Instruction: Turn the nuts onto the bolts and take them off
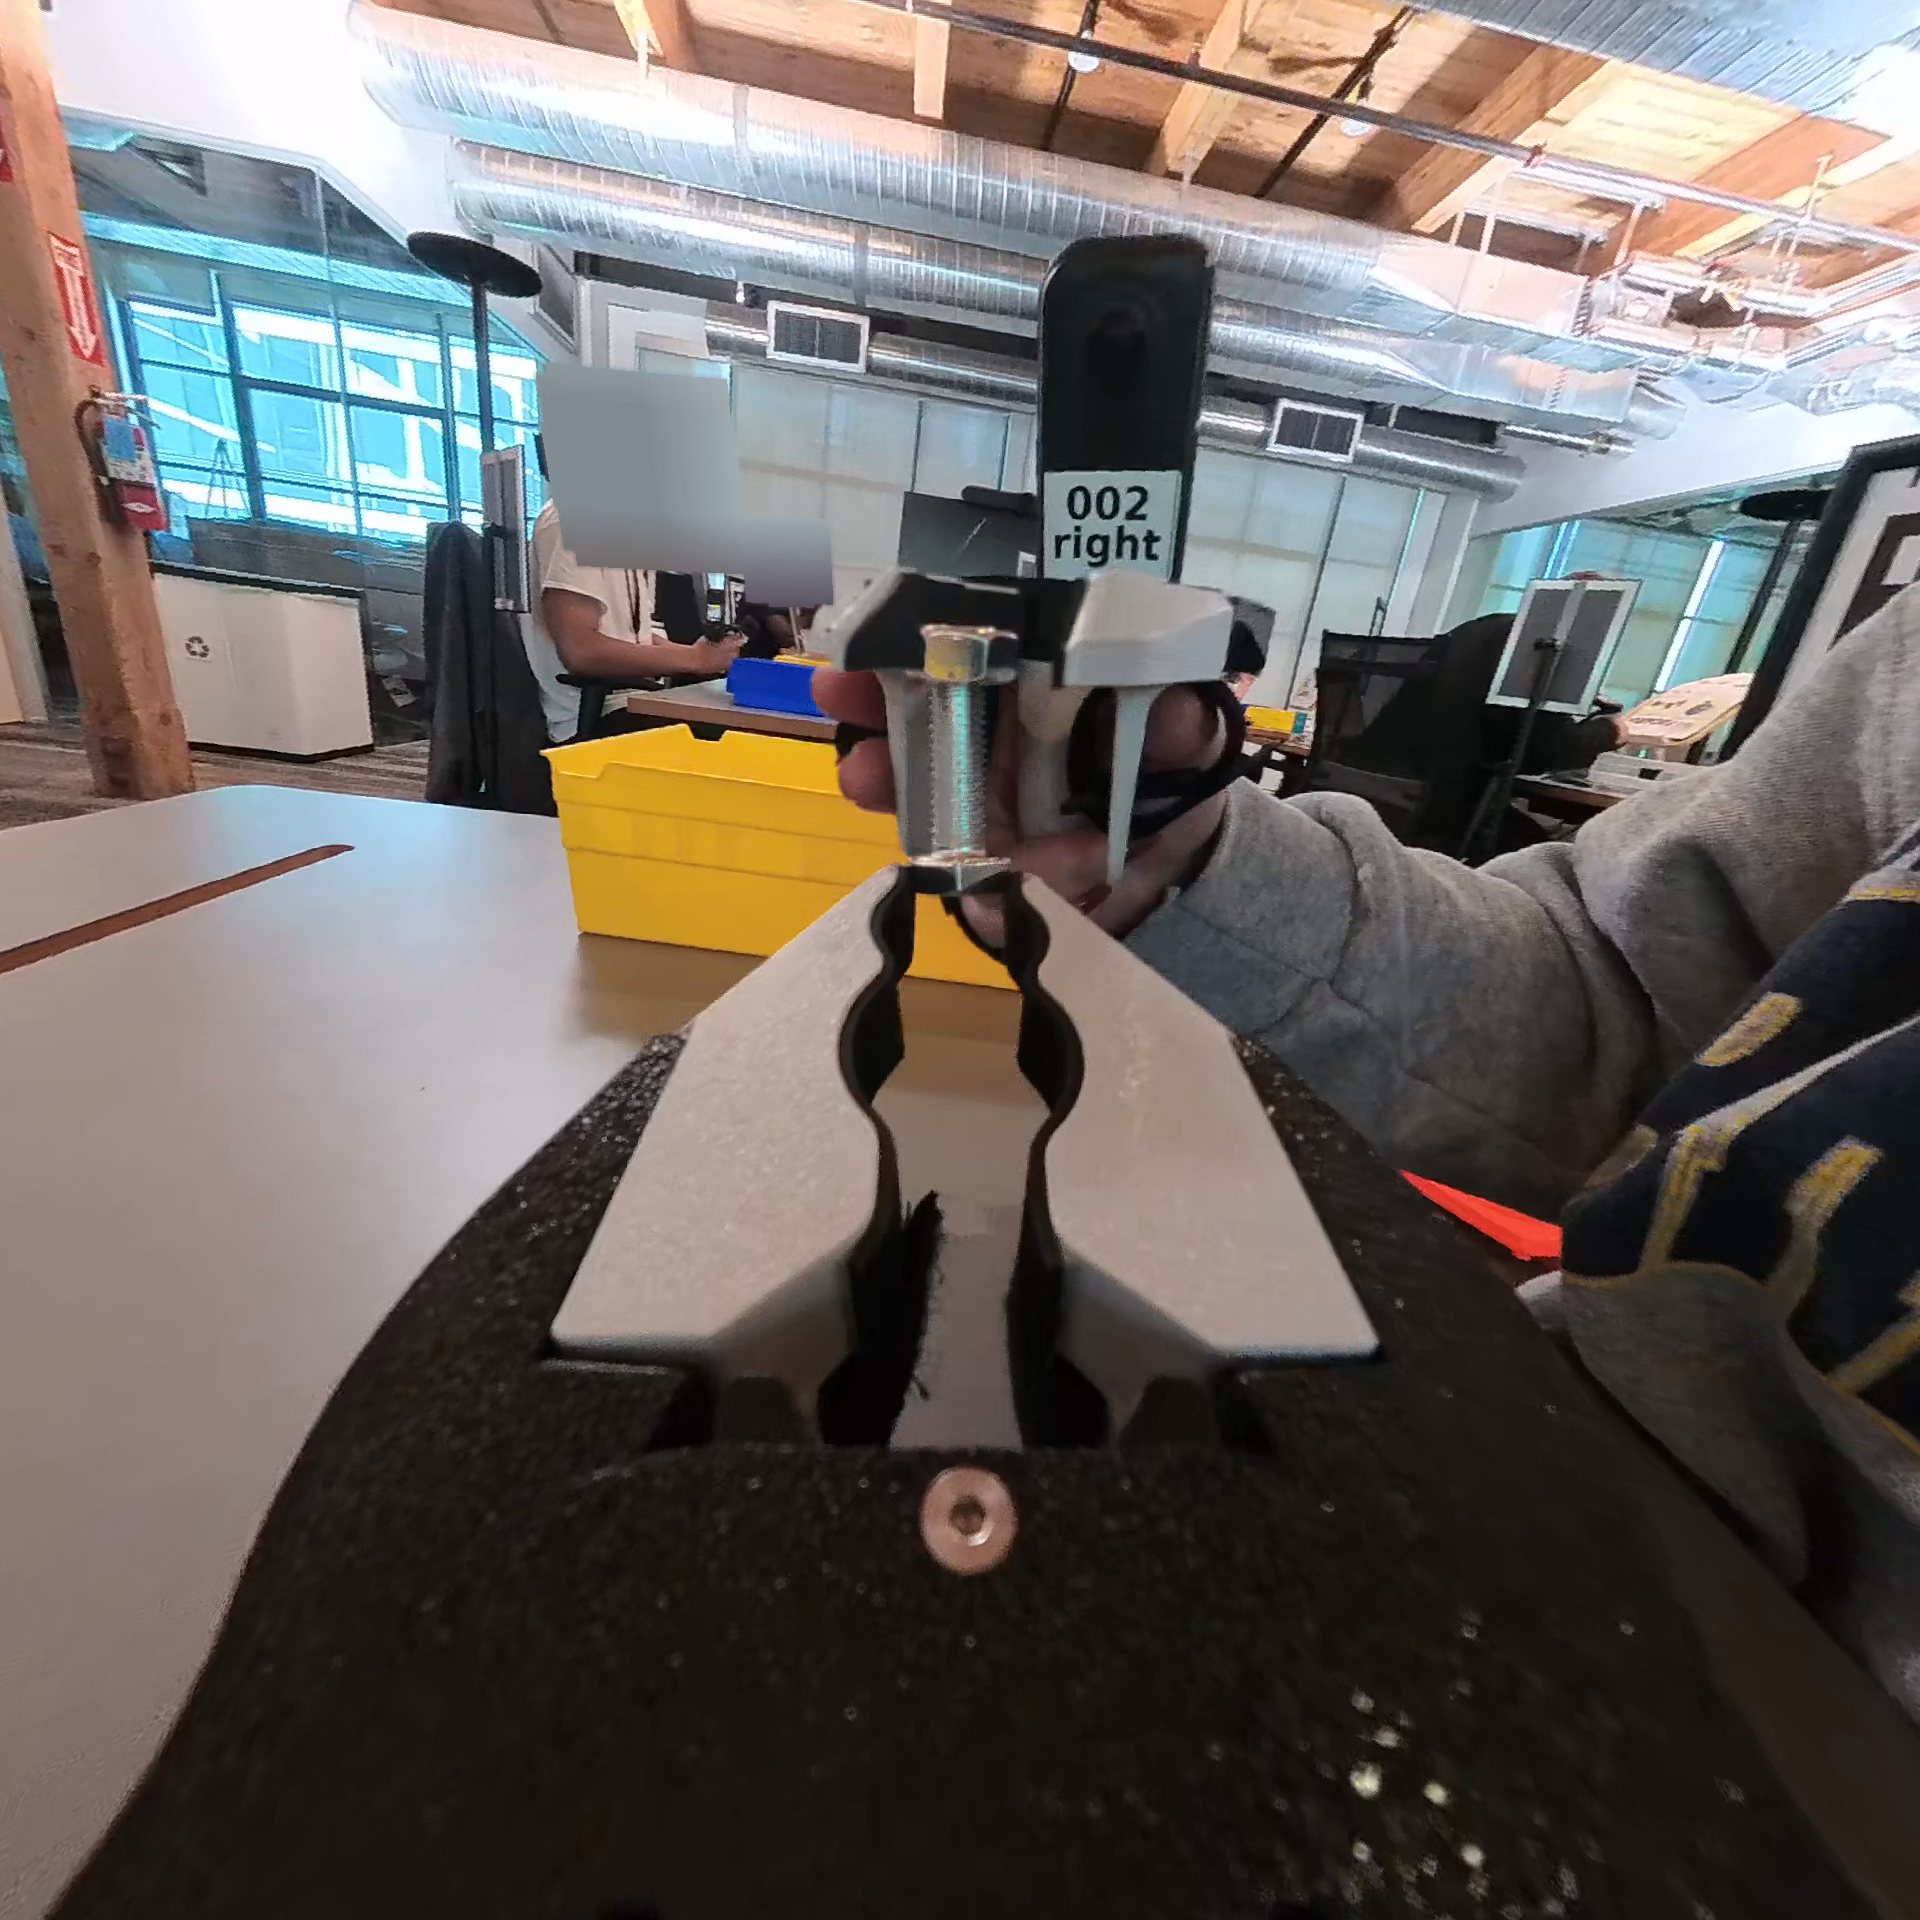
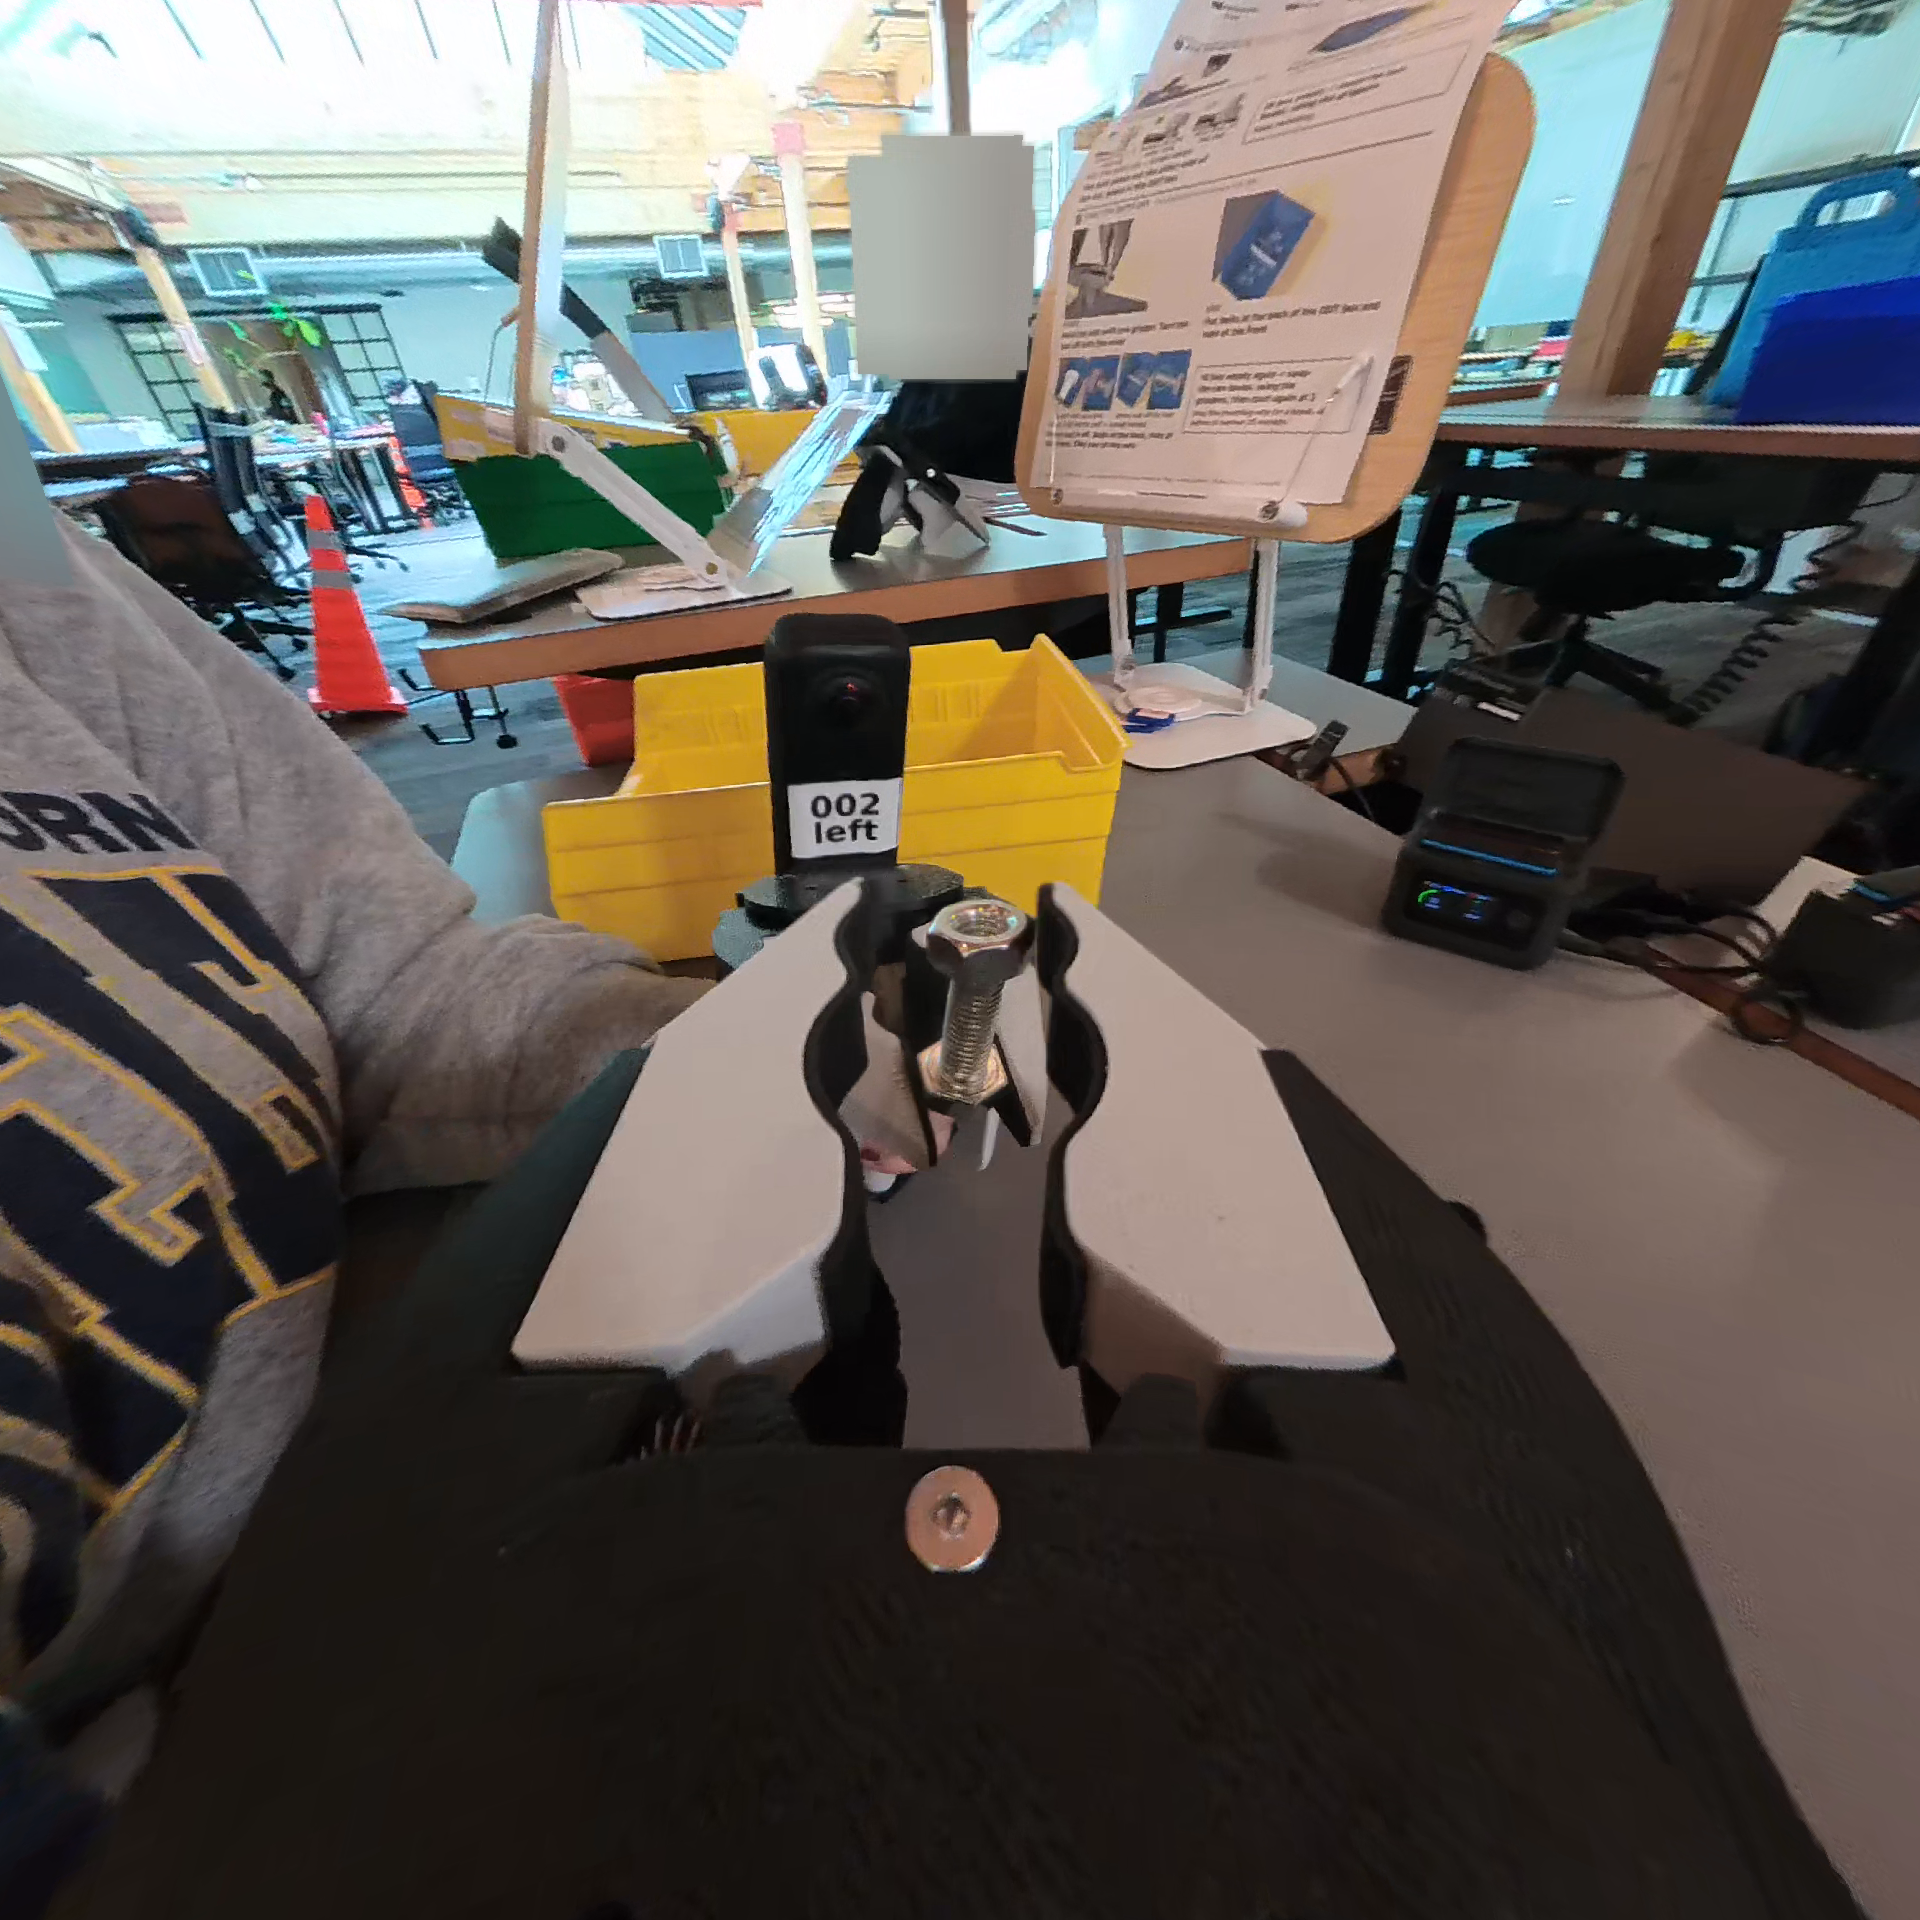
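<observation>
A silver bolt (image 1: pixel 951 758) stands upright above the table between my two grippers. My left gripper (image 1: pixel 961 894) is shut on its hex head (image 1: pixel 961 873); from the right wrist view it (image 2: pixel 956 1101) grips the head (image 2: pixel 961 1081) from the far side. A hex nut (image 2: pixel 977 935) sits on the bolt's threaded end (image 2: pixel 966 1013), between my right gripper's (image 2: pixel 951 904) fingertips. Those jaws stand wider than the nut, so it looks open. In the left wrist view the right gripper (image 1: pixel 1039 634) is at the nut (image 1: pixel 966 649).
A yellow bin (image 1: pixel 707 831) stands on the grey table (image 1: pixel 260 1039) just behind the grippers, also in the right wrist view (image 2: pixel 997 810). A paper stand (image 2: pixel 1268 260) and a small black device (image 2: pixel 1496 852) with cables are at the right. The person's grey sleeve (image 1: pixel 1455 987) is close.
</observation>
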Motion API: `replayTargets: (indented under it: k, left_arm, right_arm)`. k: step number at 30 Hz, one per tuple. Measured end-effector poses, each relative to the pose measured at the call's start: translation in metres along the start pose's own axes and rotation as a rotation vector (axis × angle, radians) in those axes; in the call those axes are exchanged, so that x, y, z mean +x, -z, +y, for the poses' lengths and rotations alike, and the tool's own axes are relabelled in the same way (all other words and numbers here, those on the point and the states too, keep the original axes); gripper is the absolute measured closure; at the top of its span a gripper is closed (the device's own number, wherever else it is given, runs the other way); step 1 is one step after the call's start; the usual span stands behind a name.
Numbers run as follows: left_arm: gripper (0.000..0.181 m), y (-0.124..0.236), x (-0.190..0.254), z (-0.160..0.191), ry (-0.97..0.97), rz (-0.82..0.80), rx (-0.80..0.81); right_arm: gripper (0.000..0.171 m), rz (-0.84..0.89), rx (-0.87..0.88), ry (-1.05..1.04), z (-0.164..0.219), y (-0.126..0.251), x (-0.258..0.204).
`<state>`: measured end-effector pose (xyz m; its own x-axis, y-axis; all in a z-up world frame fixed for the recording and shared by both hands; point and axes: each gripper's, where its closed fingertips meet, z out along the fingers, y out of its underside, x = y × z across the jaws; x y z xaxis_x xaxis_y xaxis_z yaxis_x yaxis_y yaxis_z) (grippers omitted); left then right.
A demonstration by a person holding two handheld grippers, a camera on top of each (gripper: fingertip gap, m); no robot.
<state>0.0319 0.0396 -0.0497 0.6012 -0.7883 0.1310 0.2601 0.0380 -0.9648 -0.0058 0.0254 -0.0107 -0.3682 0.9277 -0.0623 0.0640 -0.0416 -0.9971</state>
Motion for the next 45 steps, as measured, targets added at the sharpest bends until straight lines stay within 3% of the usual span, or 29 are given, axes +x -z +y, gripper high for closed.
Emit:
replayTargets:
  k: [3, 12, 17, 21, 24, 26, 30, 42, 45]
  left_arm:
    - [0.167, -0.001, 0.005, 0.001, -0.002, 0.025, -0.006]
    - [0.167, -0.002, 0.008, -0.010, 0.049, 0.029, 0.078]
    - [0.167, -0.001, -0.002, -0.010, 0.030, -0.061, 0.077]
    - [0.167, 0.001, -0.012, -0.005, -0.001, -0.140, 0.042]
    - [0.167, 0.000, -0.013, -0.002, 0.004, -0.142, 0.028]
    - [0.167, -0.001, -0.012, -0.001, 0.008, -0.136, 0.024]
    - [0.167, 0.000, -0.018, 0.004, -0.008, -0.158, -0.016]
    - [0.167, 0.006, -0.031, 0.009, -0.003, -0.210, -0.055]
    - [0.167, 0.001, -0.028, 0.016, -0.015, -0.205, -0.091]
  right_arm:
    - [0.153, 0.000, -0.012, 0.010, 0.002, 0.001, 0.000]
    - [0.154, 0.024, 0.193, -0.023, -0.012, 0.000, -0.003]
    - [0.153, 0.249, 0.293, 0.047, -0.014, -0.004, 0.010]
    - [0.154, 0.495, 0.282, 0.073, -0.010, -0.004, 0.022]
    - [0.154, 0.568, 0.253, 0.105, -0.007, -0.001, 0.025]
    - [0.152, 0.563, 0.249, 0.134, -0.006, 0.001, 0.024]
    - [0.120, 0.478, 0.201, 0.093, -0.002, -0.002, 0.019]
    - [0.119, 0.474, 0.138, 0.079, 0.006, 0.006, 0.021]
    - [0.128, 0.509, 0.102, 0.095, 0.009, 0.000, 0.029]
